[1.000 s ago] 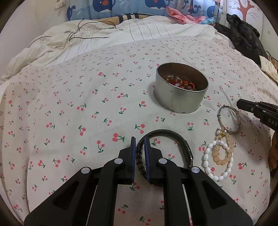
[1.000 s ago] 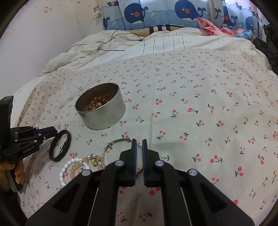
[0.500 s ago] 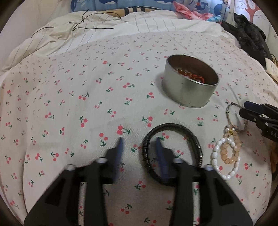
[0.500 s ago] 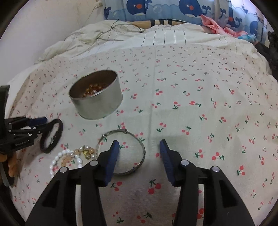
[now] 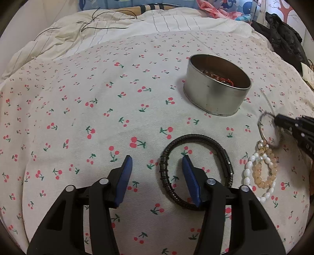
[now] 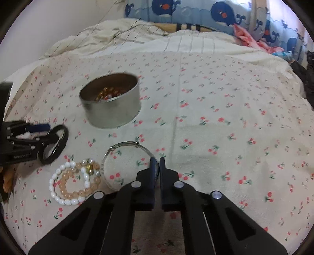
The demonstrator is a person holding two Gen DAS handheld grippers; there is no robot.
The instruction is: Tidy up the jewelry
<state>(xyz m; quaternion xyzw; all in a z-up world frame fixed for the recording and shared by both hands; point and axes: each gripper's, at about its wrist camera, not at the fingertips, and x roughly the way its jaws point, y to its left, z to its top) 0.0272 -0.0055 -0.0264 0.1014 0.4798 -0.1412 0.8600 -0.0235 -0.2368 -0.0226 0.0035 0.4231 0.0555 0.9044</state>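
Observation:
A round metal tin (image 5: 216,92) holding amber beads stands on the cherry-print sheet; it also shows in the right wrist view (image 6: 111,102). A black braided bracelet (image 5: 196,170) lies in front of it. My left gripper (image 5: 157,166) is open, its left band section between the fingers. A silver bangle (image 6: 125,164) lies right of it. My right gripper (image 6: 157,162) is shut on the bangle's right rim. White and peach bead bracelets (image 6: 74,182) lie beside the bangle, also in the left wrist view (image 5: 261,172).
A rumpled striped duvet (image 5: 137,25) with black cables lies at the far end. Dark clothing (image 5: 284,43) sits at the right edge of the bed. Whale-print curtain (image 6: 196,11) hangs behind.
My left gripper opened wide and now straddles the black bracelet's band. My right gripper opened, moved onto the silver bangle and shut on its rim.

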